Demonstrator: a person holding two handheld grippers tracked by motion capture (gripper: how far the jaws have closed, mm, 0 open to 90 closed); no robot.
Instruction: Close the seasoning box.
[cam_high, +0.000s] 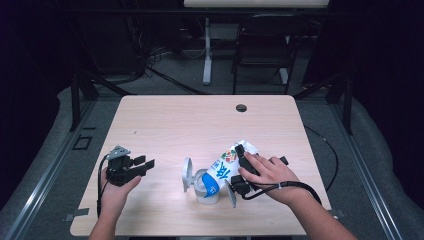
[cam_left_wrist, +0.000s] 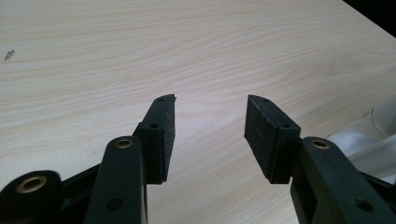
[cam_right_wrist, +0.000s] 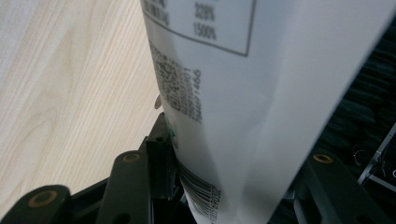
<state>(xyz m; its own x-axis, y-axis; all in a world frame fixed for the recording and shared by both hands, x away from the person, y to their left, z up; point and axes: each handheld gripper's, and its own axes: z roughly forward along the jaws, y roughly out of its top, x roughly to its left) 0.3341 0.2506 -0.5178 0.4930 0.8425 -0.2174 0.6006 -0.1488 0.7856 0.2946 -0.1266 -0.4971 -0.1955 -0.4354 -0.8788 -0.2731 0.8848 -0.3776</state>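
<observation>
A white and blue carton with a fruit print leans to the lower left, its low end over a white cup on the wooden table. My right gripper is shut across the carton's body, with a hand over it. In the right gripper view the carton's white side, with small print and a barcode, sits between the jaws, and the left pad presses on it. My left gripper rests at the table's left, open and holding nothing; its jaws stand wide apart over bare wood.
A round white disc stands just left of the cup, and a white piece sticks out to its right. A white object shows at the right edge of the left gripper view. A chair and table legs stand beyond the table's far edge.
</observation>
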